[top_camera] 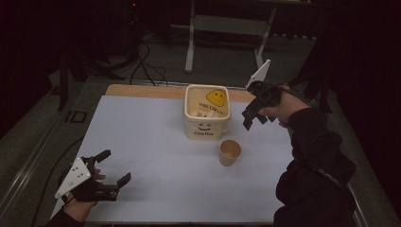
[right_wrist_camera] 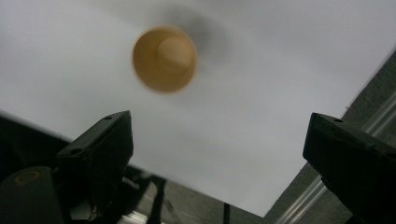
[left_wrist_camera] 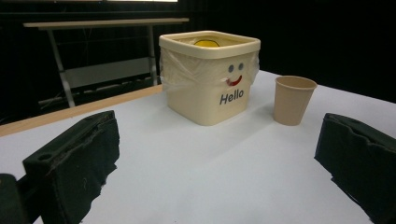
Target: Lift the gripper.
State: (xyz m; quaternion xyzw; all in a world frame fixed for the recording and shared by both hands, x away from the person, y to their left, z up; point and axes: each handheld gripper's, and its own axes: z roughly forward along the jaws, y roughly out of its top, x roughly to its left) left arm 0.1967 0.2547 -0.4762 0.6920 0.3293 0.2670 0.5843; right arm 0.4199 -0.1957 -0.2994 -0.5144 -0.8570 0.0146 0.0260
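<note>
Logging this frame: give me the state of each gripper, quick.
Left gripper: open, holding nothing, low over the table.
Right gripper: open, holding nothing, raised beside the tub, above the paper cup.

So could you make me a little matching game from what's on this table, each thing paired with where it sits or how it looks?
Things:
1. paper cup
2. cream tub
3. left gripper
4. right gripper

Descriptions:
A. open, low at the table's near left corner
B. printed with a smile and "Hello"
C. open, held up beside the tub
D. brown, upright, standing alone in front of the tub

Pairs: 1-D, 2-B, 3-A, 4-C
</note>
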